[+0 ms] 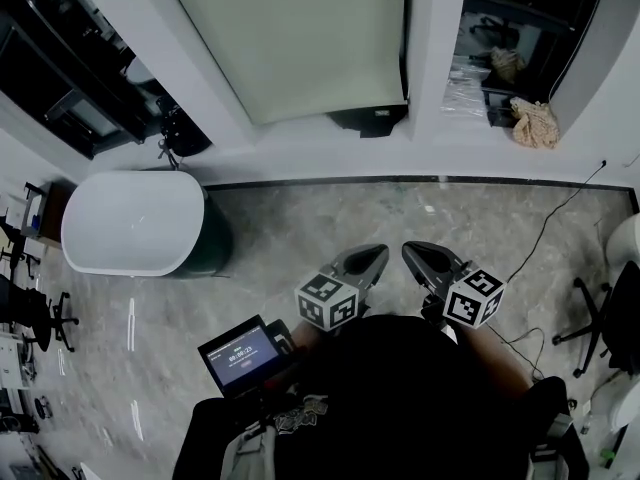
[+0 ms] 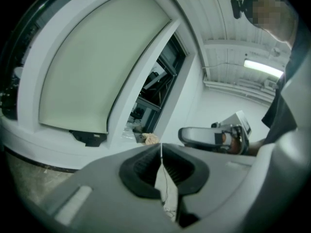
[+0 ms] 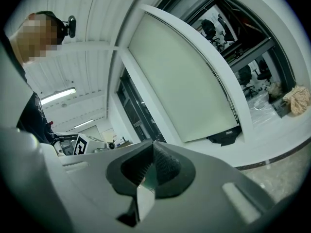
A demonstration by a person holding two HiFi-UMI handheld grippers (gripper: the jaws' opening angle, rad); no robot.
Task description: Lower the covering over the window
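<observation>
The pale green roller blind (image 1: 300,38) hangs down over the middle window, its lower edge just above the sill. The blind (image 2: 97,67) also fills the left gripper view, and the blind (image 3: 184,86) shows in the right gripper view. My left gripper (image 1: 372,258) and right gripper (image 1: 418,256) are held side by side close to my body, far back from the window. Both point toward it, about level. The left gripper (image 2: 161,147) is shut with nothing between its jaws, and the right gripper (image 3: 153,144) is shut and empty too.
A white bathtub (image 1: 130,223) stands on the marble floor at the left. A black box (image 1: 368,120) sits on the sill under the blind, and a beige bundle (image 1: 535,123) lies by the right window. An office chair (image 1: 600,318) and a floor cable (image 1: 545,238) are at the right.
</observation>
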